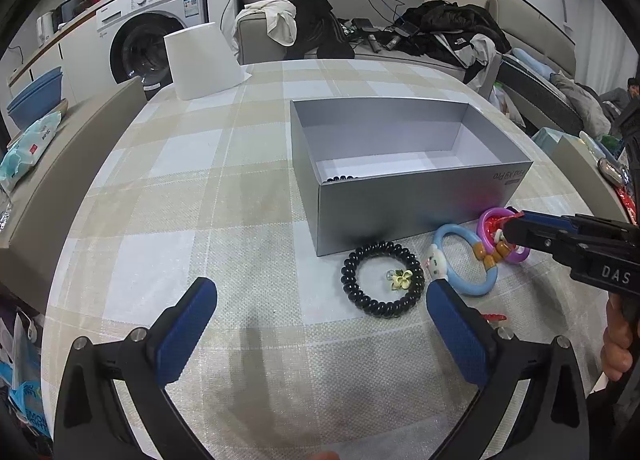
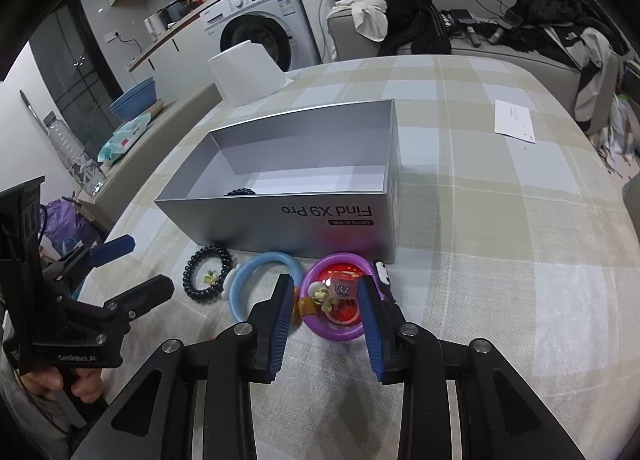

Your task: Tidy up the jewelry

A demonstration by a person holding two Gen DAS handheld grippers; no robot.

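Observation:
A silver open box [image 1: 420, 200] [image 2: 280, 216] stands on the checked tablecloth with a black coil hair tie [image 2: 240, 192] inside. In front of it lie a second black coil tie [image 1: 348, 280] [image 2: 188, 272] around a small yellow flower piece [image 1: 401, 279], a blue bracelet [image 1: 476, 292] [image 2: 236, 292] with a cartoon charm, and a purple bracelet [image 1: 486, 216] [image 2: 336, 334] over red and flower trinkets. My right gripper [image 2: 326, 300] [image 1: 516, 232] straddles the purple bracelet, pads against its sides. My left gripper [image 1: 320, 292] [image 2: 150, 263] hovers wide open and empty, near the black tie.
A white paper cone [image 1: 200, 60] [image 2: 248, 72] stands at the table's far left corner. A white slip [image 2: 514, 122] lies far right. A small red piece [image 1: 494, 317] lies by my left gripper's right finger. A bench with a wipes pack [image 1: 28, 148] runs along the left.

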